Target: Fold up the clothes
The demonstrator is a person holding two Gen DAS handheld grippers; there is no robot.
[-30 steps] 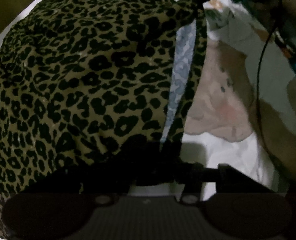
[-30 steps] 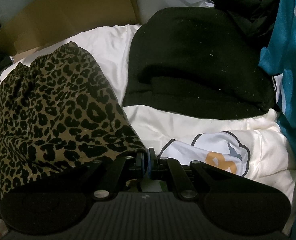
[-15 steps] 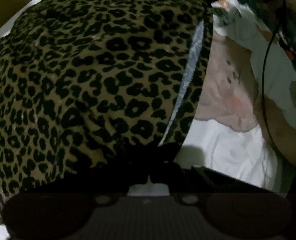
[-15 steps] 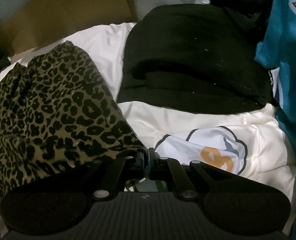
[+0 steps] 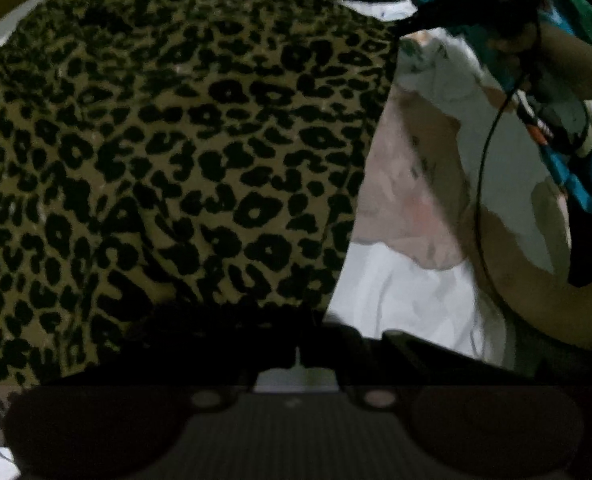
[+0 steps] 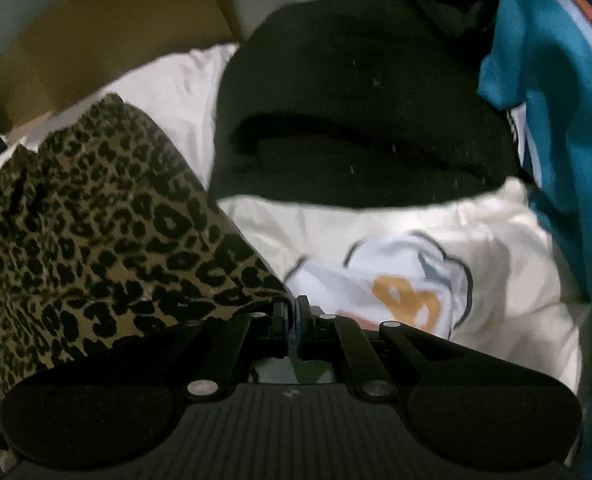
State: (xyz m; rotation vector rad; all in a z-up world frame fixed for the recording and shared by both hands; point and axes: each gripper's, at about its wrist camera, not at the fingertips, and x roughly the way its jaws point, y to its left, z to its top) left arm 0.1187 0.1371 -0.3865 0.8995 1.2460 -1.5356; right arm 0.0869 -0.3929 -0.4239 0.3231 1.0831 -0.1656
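The leopard-print garment point(image 5: 168, 152) fills the left and middle of the left wrist view, spread over a white bed sheet point(image 5: 412, 296), its right edge running diagonally down toward the left claw point(image 5: 298, 354). That claw sits in deep shadow with its tips pressed together, and the garment's dark hem bunches right at them — it appears to be pinching the cloth. To the right lie a pale pink printed cloth point(image 5: 408, 200) and a thin black cable point(image 5: 484, 184). In the right wrist view, the same leopard-print garment point(image 6: 96, 232) occupies the left side, its corner reaching into the right claw point(image 6: 292, 316), which is clamped on that edge. Beyond it a folded black garment point(image 6: 360, 112) rests on the sheet point(image 6: 168, 88), above a white printed cloth point(image 6: 396, 280) — a teal shirt point(image 6: 568, 128) hangs at the far right.
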